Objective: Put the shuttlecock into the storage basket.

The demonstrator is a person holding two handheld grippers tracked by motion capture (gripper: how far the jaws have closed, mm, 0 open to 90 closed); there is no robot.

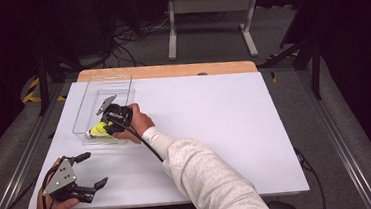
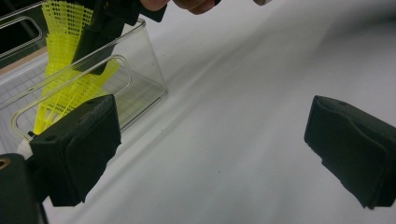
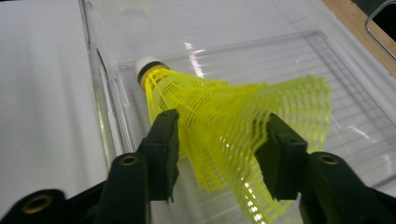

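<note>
A yellow shuttlecock (image 3: 224,121) lies inside a clear plastic bin (image 1: 121,84) that stands near the far left corner of the white table (image 1: 235,130). Its white cork tip rests at the bin's near end wall. The right gripper (image 3: 217,149) reaches down into the bin, its fingers part-way apart on either side of the mesh skirt, which sits between them; whether the pads press on it cannot be told. The left gripper (image 1: 90,168) hovers over the table's near left corner, fingers spread wide with nothing between them, well apart from the bin.
</note>
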